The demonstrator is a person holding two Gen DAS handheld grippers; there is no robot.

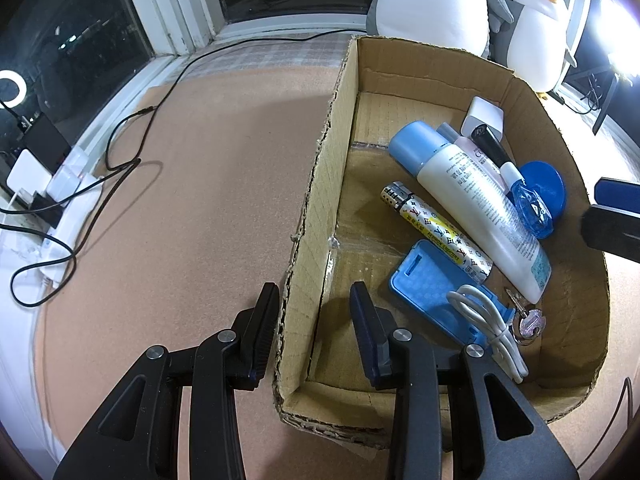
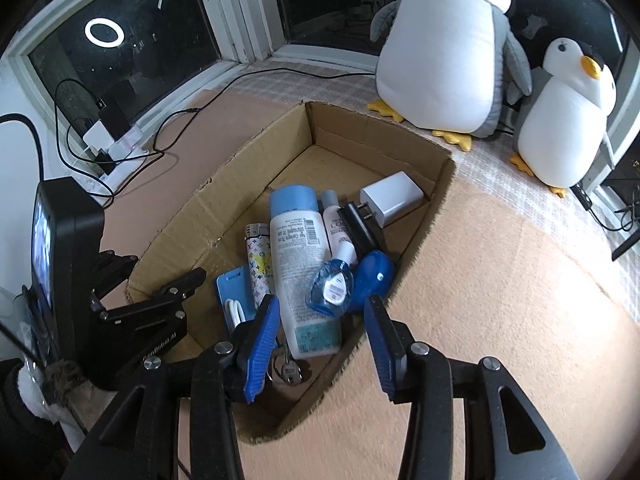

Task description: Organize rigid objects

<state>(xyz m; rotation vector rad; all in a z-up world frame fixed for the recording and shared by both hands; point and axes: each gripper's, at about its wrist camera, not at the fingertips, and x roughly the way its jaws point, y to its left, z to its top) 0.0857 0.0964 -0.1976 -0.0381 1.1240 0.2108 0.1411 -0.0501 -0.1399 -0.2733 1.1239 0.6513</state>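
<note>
A cardboard box [image 1: 320,184] lies on the pink mat and holds several items: a white bottle with a blue cap [image 1: 472,196], a patterned lighter [image 1: 436,232], a blue case [image 1: 424,284], a white cable [image 1: 488,320], keys [image 1: 528,322], a blue lid [image 1: 548,188] and a white charger [image 1: 484,114]. My left gripper [image 1: 316,316] straddles the box's left wall, one finger outside and one inside, shut on it. My right gripper [image 2: 322,336] hangs open over the box's near right corner, above the bottle [image 2: 300,260] and a blue tape dispenser [image 2: 332,286], gripping nothing.
Two plush penguins [image 2: 448,52] [image 2: 568,116] sit behind the box by the window. A power strip with chargers [image 2: 108,140] and black cables [image 1: 132,148] lies on the left sill. Open mat stretches left of the box [image 1: 200,200] and right of it [image 2: 500,280].
</note>
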